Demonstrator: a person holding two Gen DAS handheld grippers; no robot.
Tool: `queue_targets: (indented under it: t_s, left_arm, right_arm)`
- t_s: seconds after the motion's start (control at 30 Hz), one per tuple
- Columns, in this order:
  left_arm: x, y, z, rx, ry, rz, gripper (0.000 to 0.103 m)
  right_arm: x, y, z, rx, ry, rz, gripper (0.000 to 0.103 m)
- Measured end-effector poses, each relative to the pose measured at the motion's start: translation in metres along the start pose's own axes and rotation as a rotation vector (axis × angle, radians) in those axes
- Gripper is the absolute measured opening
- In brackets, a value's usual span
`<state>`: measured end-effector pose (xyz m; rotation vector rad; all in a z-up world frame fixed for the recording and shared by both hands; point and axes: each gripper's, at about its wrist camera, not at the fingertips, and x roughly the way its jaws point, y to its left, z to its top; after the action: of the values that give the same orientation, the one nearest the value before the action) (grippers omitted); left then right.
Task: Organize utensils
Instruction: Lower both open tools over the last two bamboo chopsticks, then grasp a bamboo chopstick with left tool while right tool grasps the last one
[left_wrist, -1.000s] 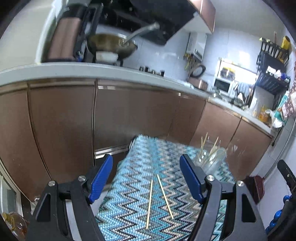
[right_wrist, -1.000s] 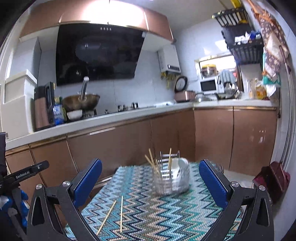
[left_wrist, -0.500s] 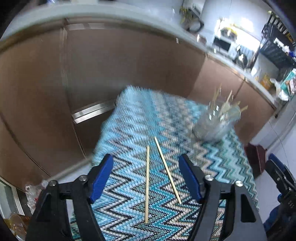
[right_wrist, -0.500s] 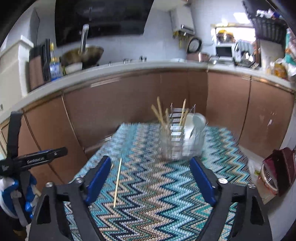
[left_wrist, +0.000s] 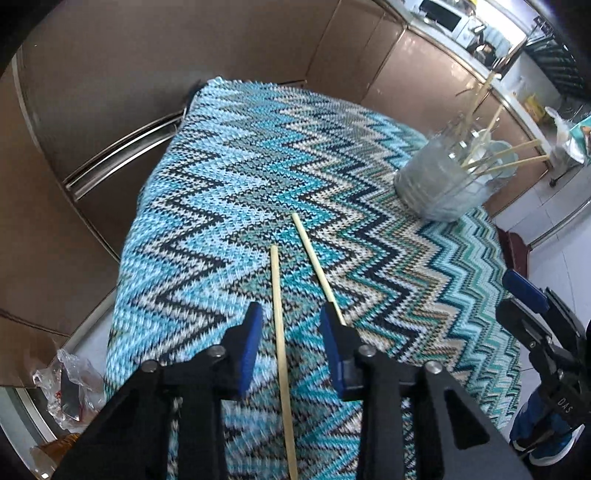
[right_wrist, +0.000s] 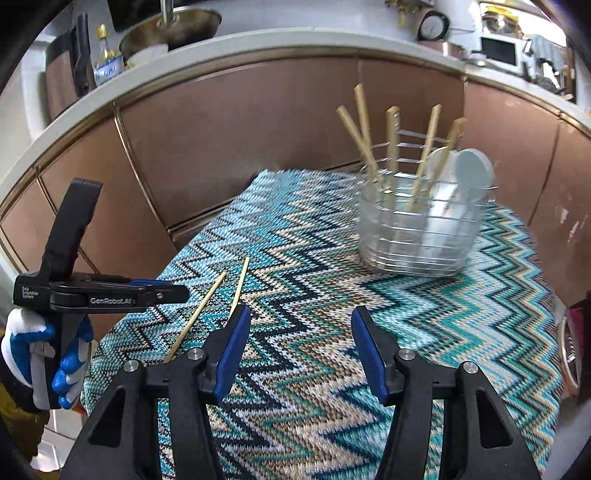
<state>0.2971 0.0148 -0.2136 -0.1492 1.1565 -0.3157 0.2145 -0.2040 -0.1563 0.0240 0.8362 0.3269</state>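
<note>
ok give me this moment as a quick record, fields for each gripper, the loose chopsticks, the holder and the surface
left gripper: open, jaws straddling the nearer chopstick, not closed on it
right gripper: open, empty, above the cloth
loose chopsticks: two flat on the cloth, nearer chopstick and farther chopstick, apart
utensil holder: upright, wire-sided, already holds several chopsticks and pale spoons
surface: zigzag cloth covering the table

Two loose chopsticks and a filled utensil holder on the zigzag cloth

Two pale wooden chopsticks lie flat at lower centre of the left wrist view: the left chopstick (left_wrist: 280, 354) runs nearly straight up the frame, the right chopstick (left_wrist: 318, 268) angles toward upper left, the pair apart. At middle right stands the clear wire-ribbed holder (left_wrist: 441, 184), upright, with several chopsticks (right_wrist: 389, 147) and white spoons (right_wrist: 469, 173) inside.
</note>
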Motion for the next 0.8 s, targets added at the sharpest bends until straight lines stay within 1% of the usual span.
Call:
queue_targets:
  t_s: [0.07, 0.17, 0.23, 0.3, 0.33, 0.37, 0.43, 0.47, 0.57, 0.67, 0.73, 0.8]
  left_arm:
    - [0.008, 0.001, 0.004, 0.011, 0.027, -0.009, 0.019]
    - [0.023, 0.002, 0.009, 0.018, 0.07, -0.02, 0.014]
    - [0.027, 0.002, 0.01, 0.027, 0.085, -0.034, 0.014]
    - [0.032, 0.002, 0.01, 0.043, 0.089, -0.028, 0.012]
    - [0.032, 0.003, 0.01, 0.046, 0.086, -0.027, 0.008]
    - [0.032, 0.006, 0.01, 0.038, 0.083, -0.04, 0.005]
    - [0.031, 0.013, 0.01, 0.008, 0.081, -0.072, 0.003]
    - [0.029, 0.019, 0.009, -0.011, 0.071, -0.098, 0.002]
    - [0.026, 0.027, 0.006, -0.036, 0.059, -0.119, 0.002]
    - [0.028, 0.027, 0.004, -0.028, 0.077, -0.149, 0.002]
    - [0.028, 0.025, 0.003, -0.016, 0.079, -0.142, 0.002]
    - [0.028, 0.025, 0.003, -0.016, 0.078, -0.129, 0.004]
  right_arm:
    - [0.015, 0.001, 0.005, -0.012, 0.026, 0.01, 0.053]
    - [0.033, 0.002, 0.013, -0.027, 0.057, 0.029, 0.051]
    - [0.043, 0.005, 0.018, -0.041, 0.072, 0.036, 0.051]
    - [0.053, 0.007, 0.023, -0.052, 0.086, 0.044, 0.051]
    - [0.059, 0.009, 0.025, -0.057, 0.097, 0.051, 0.05]
    - [0.063, 0.012, 0.027, -0.063, 0.107, 0.056, 0.049]
    - [0.074, 0.017, 0.032, -0.079, 0.135, 0.065, 0.046]
    - [0.08, 0.019, 0.033, -0.085, 0.148, 0.072, 0.045]
    - [0.096, 0.026, 0.04, -0.092, 0.195, 0.118, 0.04]
    - [0.111, 0.034, 0.044, -0.104, 0.231, 0.132, 0.038]
    - [0.115, 0.038, 0.045, -0.11, 0.241, 0.138, 0.038]
    - [0.119, 0.041, 0.047, -0.116, 0.249, 0.138, 0.038]
